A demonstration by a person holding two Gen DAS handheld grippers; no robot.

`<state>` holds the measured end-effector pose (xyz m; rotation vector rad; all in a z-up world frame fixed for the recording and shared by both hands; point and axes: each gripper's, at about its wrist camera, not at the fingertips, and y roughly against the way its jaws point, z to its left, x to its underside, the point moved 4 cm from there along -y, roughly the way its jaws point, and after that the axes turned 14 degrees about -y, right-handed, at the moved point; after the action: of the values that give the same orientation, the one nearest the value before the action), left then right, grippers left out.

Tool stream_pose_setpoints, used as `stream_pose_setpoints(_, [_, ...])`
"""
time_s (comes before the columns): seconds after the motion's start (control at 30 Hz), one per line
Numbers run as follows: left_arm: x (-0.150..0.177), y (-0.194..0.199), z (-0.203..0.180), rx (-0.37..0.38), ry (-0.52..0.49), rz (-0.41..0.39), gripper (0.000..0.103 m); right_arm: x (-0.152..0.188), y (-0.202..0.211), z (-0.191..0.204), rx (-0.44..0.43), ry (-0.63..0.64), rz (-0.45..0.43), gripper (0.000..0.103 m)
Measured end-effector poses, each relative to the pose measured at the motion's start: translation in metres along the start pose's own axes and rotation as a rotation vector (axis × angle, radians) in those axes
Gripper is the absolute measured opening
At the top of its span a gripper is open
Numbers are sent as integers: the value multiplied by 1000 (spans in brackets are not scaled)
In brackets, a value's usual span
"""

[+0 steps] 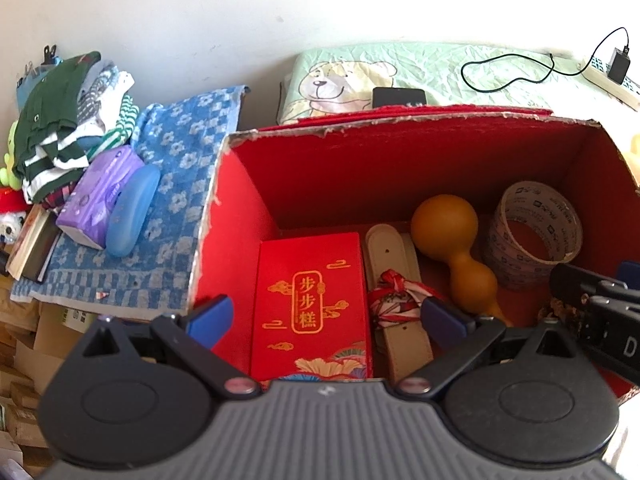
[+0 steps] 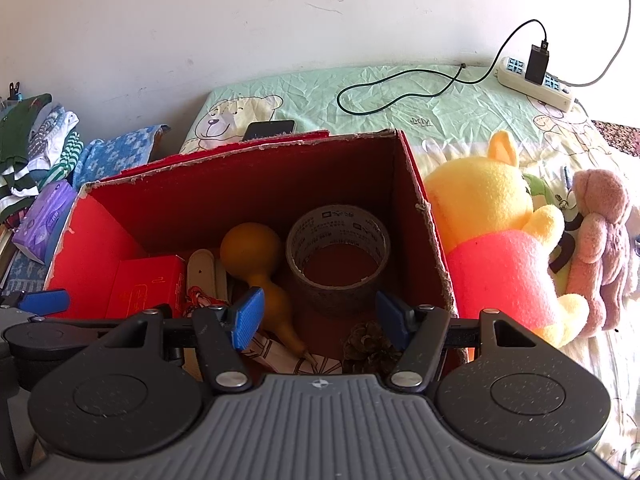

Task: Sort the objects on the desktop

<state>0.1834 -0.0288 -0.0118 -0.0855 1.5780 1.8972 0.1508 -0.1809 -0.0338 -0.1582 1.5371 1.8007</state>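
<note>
Your red cardboard box (image 1: 248, 208) sits in front of you, holding a smooth gourd (image 1: 452, 240), a tape roll (image 2: 338, 256) and a glossy red packet (image 1: 312, 304). Both the left gripper (image 1: 326, 316) and right gripper (image 2: 320, 316) hover spread and empty; lift clear of the ragged rim before reaching right for the soft yellow plush (image 2: 500, 232).

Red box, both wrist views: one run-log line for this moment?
left gripper: open, empty | right gripper: open, empty | red box: holds gourd, tape roll, red carton
</note>
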Motion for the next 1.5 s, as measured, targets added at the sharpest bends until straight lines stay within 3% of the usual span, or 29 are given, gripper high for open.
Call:
stream_pose_setpoints(0.5, [-4, 7, 3, -3, -28, 24, 101, -4, 3, 5, -10, 7, 22, 65])
stream_pose_setpoints(0.87, [-31, 36, 33, -29, -64, -38, 101, -38, 19, 24, -24, 21, -13, 66])
stream_pose_setpoints(1.33, [-17, 35, 24, 24, 3, -41, 101, -23, 12, 17, -10, 20, 30, 70])
stream_pose_setpoints(1.5, [-9, 31, 16, 4, -5, -30, 101, -18, 10, 13, -4, 15, 36, 70])
